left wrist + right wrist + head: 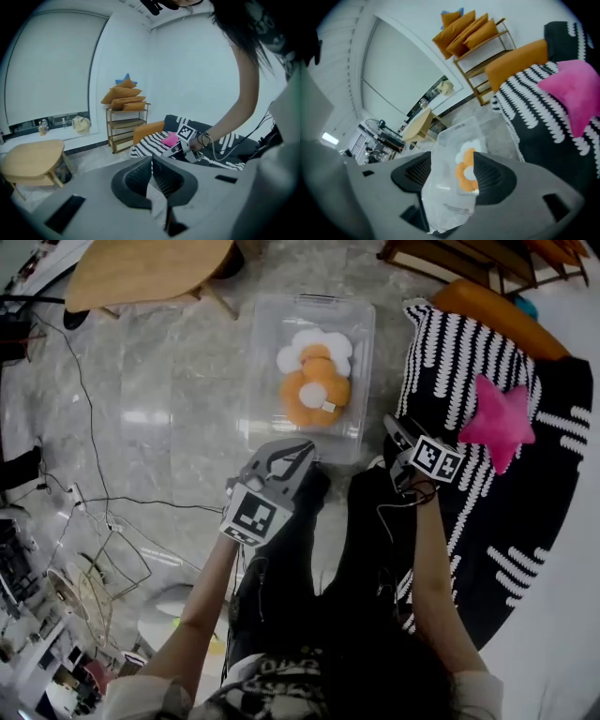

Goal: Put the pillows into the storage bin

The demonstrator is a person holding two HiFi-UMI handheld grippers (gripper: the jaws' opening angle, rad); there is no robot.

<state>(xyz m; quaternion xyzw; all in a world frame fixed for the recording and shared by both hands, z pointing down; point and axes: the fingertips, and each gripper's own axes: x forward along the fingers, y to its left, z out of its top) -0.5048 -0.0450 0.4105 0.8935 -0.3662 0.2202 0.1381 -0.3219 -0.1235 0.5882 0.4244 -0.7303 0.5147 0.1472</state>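
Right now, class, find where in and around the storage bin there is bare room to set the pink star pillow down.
Inside the storage bin, bare patches lie at its far and near ends; the flower pillows fill the middle. Outside, bare floor lies left of the bin, near the wooden table.

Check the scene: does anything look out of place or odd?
Only the pink star pillow: it lies on the striped cover, outside the storage bin that holds the flower pillows. Nothing looks spilled or damaged.
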